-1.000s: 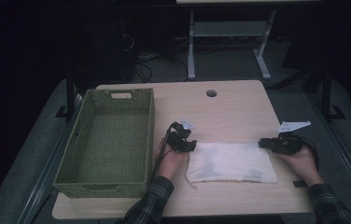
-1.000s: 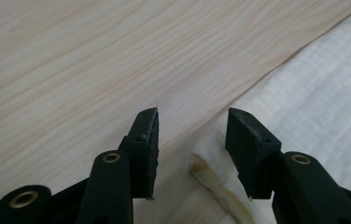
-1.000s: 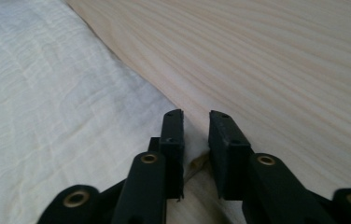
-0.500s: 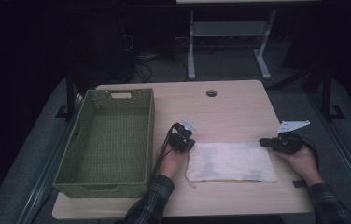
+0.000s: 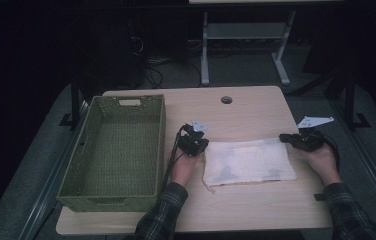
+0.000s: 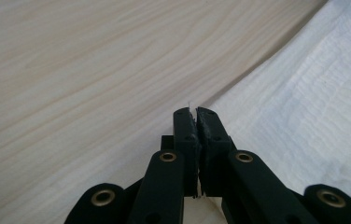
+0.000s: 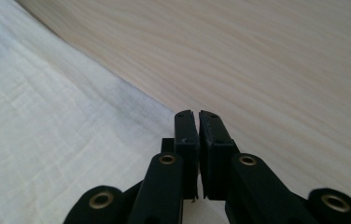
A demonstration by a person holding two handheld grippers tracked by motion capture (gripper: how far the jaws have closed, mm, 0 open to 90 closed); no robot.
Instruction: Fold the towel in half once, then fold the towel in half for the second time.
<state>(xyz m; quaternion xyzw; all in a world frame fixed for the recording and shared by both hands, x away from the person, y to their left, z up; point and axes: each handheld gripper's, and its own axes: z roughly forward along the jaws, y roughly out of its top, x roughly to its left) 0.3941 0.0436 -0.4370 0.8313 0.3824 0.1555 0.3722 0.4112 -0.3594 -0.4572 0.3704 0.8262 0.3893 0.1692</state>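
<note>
A white cloth (image 5: 248,160) lies flat on the wooden table (image 5: 256,107), folded into a long rectangle. My left gripper (image 5: 205,145) sits at the cloth's far left corner. In the left gripper view its jaws (image 6: 196,112) are shut, with the cloth's (image 6: 313,93) corner pinched between the tips. My right gripper (image 5: 282,138) is at the far right corner. In the right gripper view its jaws (image 7: 197,114) are closed on the edge of the cloth (image 7: 47,116), low over the tabletop.
A green woven basket (image 5: 162,145) stands empty on the left of the table, close to my left hand. A round cable hole (image 5: 226,100) sits near the far edge. Bare wood lies beyond the cloth.
The right gripper has shifted slightly away from me at the cloth's corner. The left gripper has stayed at its corner, and the cloth lies as before.
</note>
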